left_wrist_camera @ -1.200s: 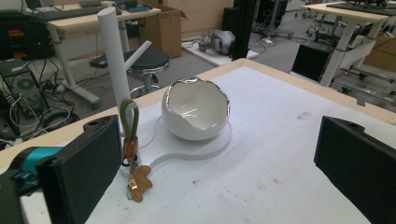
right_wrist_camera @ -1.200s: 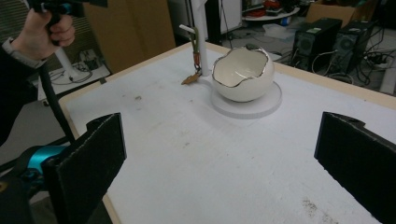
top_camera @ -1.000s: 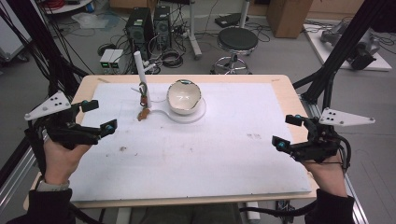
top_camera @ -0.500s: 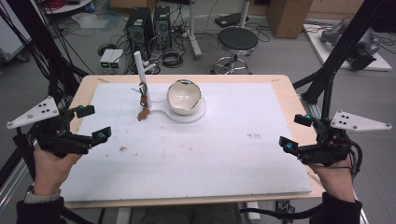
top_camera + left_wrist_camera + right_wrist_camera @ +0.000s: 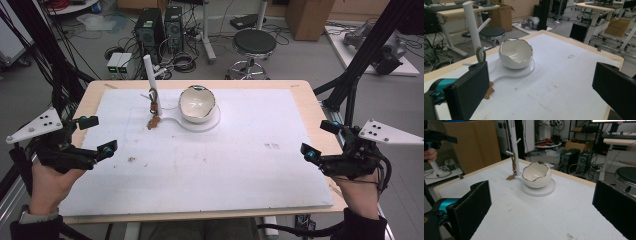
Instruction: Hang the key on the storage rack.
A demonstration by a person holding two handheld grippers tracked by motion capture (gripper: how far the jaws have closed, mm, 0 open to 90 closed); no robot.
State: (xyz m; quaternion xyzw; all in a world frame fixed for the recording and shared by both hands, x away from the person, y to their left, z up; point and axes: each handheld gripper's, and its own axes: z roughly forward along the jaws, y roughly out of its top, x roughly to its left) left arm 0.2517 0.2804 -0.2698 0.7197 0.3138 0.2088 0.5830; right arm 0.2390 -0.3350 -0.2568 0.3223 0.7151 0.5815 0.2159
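Note:
A white eggshell-shaped bowl with a jagged gilt rim stands on a flat white base at the back middle of the white mat. Beside it rises a white peg post; a green and brown trinket hangs low on it, its brown end on the mat. My left gripper hovers open at the mat's left edge, holding nothing. At the right edge my right gripper is open too, also holding nothing. The left gripper view has the bowl and post ahead; the right gripper view has the bowl and post.
The white mat covers a wooden table. A small brown speck lies on the mat near the left gripper. Behind the table stand a black stool and computer towers among floor cables.
Both grippers have drifted outward toward the table's side edges, the left one also slightly back toward the person. Both stay open. The bowl and post have not moved.

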